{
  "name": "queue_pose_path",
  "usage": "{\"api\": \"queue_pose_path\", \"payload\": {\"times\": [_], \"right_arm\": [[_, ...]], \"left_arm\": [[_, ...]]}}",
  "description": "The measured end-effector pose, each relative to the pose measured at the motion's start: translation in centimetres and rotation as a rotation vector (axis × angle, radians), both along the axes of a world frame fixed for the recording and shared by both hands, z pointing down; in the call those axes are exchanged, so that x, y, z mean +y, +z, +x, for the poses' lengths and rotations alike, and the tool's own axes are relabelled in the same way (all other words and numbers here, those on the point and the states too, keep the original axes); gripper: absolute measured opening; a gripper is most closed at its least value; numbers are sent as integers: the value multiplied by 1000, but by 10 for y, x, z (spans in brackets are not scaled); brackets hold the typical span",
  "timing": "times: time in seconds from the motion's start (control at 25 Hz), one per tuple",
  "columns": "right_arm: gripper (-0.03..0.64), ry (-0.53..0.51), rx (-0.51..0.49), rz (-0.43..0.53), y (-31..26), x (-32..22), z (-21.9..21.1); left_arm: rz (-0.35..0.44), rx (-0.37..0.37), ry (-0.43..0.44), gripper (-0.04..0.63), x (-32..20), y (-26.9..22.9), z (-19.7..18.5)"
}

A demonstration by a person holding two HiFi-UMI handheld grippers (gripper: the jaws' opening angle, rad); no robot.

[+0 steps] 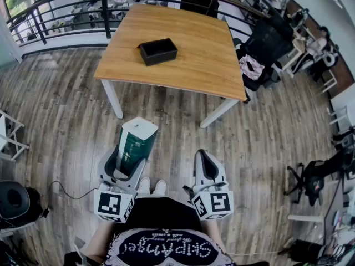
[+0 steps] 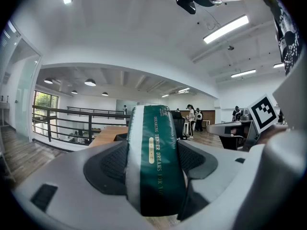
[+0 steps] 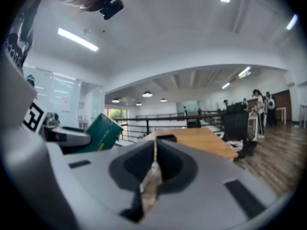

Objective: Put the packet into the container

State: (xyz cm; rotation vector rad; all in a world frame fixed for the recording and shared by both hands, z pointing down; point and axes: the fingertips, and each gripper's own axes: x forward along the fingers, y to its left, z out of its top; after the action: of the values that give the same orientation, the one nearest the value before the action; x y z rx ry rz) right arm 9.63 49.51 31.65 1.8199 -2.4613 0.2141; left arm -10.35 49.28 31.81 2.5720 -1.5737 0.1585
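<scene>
Head view: the person stands on the plank floor (image 1: 66,121), well short of the light wooden desk (image 1: 188,60), on which a black, open-topped rectangular container (image 1: 158,51) sits alone. The left gripper (image 1: 128,162) carries the packet (image 1: 137,140) out in front, and the right gripper (image 1: 206,155) is beside it with nothing in it. By my judgement the step in hand is the carry to the desk. To do it well, bring the packet squarely over the container's opening, line its long side up with the container's long side, lower it inside the walls, and only then let go.

Left gripper view: both jaws are clamped on the packet (image 2: 157,147), which stands upright between the dark ribbed pads. It is a soft block in a glossy green wrapper with gold lettering and white side panels. It will likely yield under pressure, so a firm but moderate hold seems right.

Right gripper view: the jaws are closed together on nothing, with only a thin seam between them. Beyond them lies the desk (image 3: 211,143) with the container (image 3: 165,138) as a low, matte black box. The packet (image 3: 103,132) shows at the left.
</scene>
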Motion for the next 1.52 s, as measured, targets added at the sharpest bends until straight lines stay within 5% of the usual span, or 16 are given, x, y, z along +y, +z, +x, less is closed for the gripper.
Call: {"api": "queue_pose_path", "payload": {"times": [0.88, 1.52], "right_arm": [[40, -24, 15, 51, -2, 4, 23], [40, 12, 26, -28, 25, -3, 47]], "left_arm": [[29, 6, -24, 345, -3, -3, 22], [10, 9, -60, 345, -17, 8, 24]]}}
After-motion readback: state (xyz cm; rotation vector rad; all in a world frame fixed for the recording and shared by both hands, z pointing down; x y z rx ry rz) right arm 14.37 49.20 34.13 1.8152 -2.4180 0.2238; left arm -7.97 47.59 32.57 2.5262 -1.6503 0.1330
